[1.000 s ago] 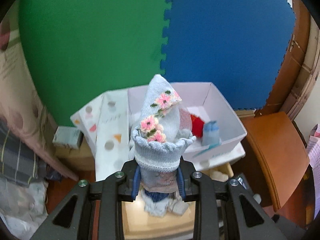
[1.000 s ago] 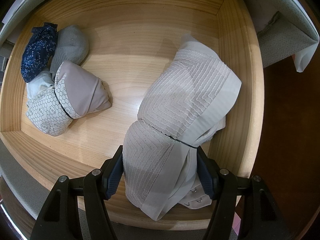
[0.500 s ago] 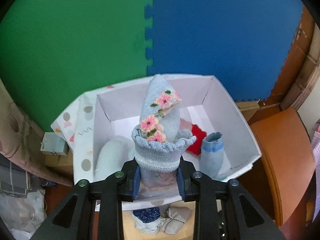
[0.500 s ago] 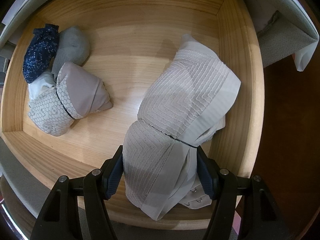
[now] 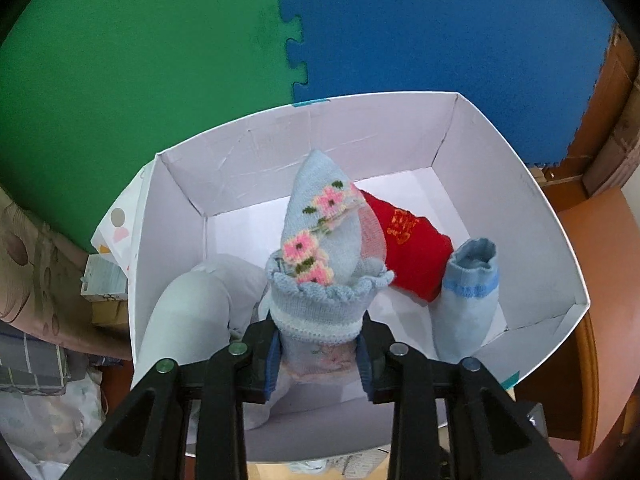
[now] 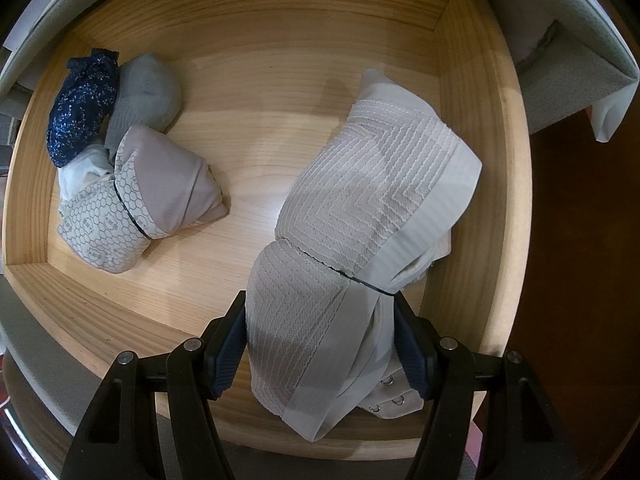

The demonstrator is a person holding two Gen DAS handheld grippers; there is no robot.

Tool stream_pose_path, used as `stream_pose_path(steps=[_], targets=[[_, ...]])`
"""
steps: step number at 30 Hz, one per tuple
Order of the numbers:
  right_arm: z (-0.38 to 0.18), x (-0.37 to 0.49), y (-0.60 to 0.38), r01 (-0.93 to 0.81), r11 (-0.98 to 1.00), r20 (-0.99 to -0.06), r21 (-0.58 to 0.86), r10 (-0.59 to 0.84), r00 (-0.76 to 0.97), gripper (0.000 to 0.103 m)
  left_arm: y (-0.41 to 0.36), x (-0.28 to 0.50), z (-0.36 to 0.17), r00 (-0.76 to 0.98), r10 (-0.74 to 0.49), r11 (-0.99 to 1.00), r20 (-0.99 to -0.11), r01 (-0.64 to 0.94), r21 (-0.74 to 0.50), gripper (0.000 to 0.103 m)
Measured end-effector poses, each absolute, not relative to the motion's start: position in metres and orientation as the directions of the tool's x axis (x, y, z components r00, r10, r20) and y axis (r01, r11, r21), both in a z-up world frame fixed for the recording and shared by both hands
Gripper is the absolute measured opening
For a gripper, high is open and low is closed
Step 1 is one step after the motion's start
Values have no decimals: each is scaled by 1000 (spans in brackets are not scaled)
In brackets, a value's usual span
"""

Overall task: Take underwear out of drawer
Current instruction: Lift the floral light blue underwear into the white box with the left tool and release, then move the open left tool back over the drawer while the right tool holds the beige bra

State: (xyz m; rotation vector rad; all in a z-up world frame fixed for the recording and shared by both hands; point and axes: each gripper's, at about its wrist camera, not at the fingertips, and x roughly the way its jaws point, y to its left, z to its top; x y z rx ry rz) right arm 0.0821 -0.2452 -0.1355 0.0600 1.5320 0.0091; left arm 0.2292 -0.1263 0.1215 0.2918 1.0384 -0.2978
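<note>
Two claws at work: your left claw (image 5: pixel 319 354), jaws opening, releases the floral sock bundle (image 5: pixel 320 276) over the white box (image 5: pixel 560 248); your right claw (image 6: pixel 320 348) clamps the folded beige underwear (image 6: pixel 352 240) inside the wooden drawer (image 6: pixel 480 120), ready for lifting.

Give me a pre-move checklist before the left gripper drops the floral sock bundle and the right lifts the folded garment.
1. Floral sock bundle over white box: ok.
2. Left gripper jaws opening, bundle between them: ok.
3. Landing spot between red sock and pale grey bundle: cannot tell.
4. Right gripper clamped on white textured garment: ok.
5. Garment clear of wooden drawer wall: cannot tell.
</note>
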Motion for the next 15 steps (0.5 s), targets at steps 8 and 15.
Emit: stream_pose_path(steps=[8,15], targets=[[-136,81,-245,33,999,-998,43,42,39,64,-131,222,123,450,-104,910,-887,403,98,44],[-136,82,-246,33,999,-998,42,41,37,64,-130,213,145,457,-140,904,-878,421,75,56]])
